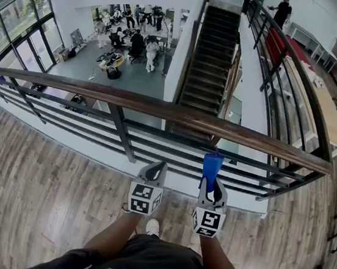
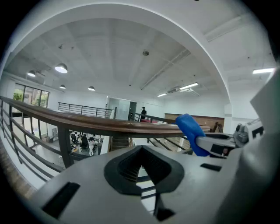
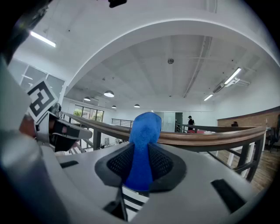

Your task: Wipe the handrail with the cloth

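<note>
A brown wooden handrail (image 1: 178, 110) tops a dark metal railing and runs across the head view from the left edge to the right. My right gripper (image 1: 212, 179) is shut on a blue cloth (image 1: 212, 165), which stands up out of its jaws just short of and below the rail. In the right gripper view the cloth (image 3: 144, 144) rises in front of the handrail (image 3: 205, 136). My left gripper (image 1: 157, 167) sits beside it to the left, shut and empty. The left gripper view shows the handrail (image 2: 109, 124) ahead and the cloth (image 2: 190, 131) at the right.
Dark metal bars (image 1: 125, 137) fill the railing under the rail. Beyond it is an open drop to a lower floor with people at desks (image 1: 131, 40) and a staircase (image 1: 206, 56). I stand on wooden flooring (image 1: 38, 187). A person (image 1: 283, 10) stands far off.
</note>
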{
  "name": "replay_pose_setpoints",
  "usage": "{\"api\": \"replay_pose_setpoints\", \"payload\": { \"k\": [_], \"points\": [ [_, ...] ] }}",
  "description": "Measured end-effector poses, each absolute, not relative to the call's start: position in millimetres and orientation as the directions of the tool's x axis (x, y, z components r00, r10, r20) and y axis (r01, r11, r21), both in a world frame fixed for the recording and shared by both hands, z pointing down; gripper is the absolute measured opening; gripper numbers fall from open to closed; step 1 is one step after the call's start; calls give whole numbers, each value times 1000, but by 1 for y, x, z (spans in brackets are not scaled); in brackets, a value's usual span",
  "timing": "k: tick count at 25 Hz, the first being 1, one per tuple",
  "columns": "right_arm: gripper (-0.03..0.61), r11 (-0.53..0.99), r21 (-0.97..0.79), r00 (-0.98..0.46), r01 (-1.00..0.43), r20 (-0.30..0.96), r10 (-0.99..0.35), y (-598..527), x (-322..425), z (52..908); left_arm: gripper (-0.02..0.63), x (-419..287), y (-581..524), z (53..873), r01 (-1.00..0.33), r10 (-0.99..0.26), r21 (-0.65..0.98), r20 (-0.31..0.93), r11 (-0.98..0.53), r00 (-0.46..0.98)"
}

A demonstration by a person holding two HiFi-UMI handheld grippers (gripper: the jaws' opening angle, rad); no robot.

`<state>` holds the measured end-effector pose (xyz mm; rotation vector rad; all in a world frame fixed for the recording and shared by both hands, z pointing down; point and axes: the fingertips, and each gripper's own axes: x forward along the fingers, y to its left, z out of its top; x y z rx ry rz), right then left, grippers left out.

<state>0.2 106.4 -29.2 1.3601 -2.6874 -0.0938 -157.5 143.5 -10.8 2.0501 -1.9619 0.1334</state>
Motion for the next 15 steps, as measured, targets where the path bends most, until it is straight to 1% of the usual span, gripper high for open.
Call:
{"api": "replay_pose_setpoints", "payload": {
  "k": [4,9,15],
  "points": [
    [98,631,78,-628,-772,64,-776,95,-80,-44,3,-230,133,-23,-989,-970,149,243,23,14],
    [98,716,79,-713,-694,62,-698,80,-191,-66,3,-318,130,-61,-989,-985,118,156,92,-73],
    [98,776,92,-772,-623,84,-630,66,-306,-79,3,-401,135,-85,-980,-974,46,134,192,-184]
  ]
}}
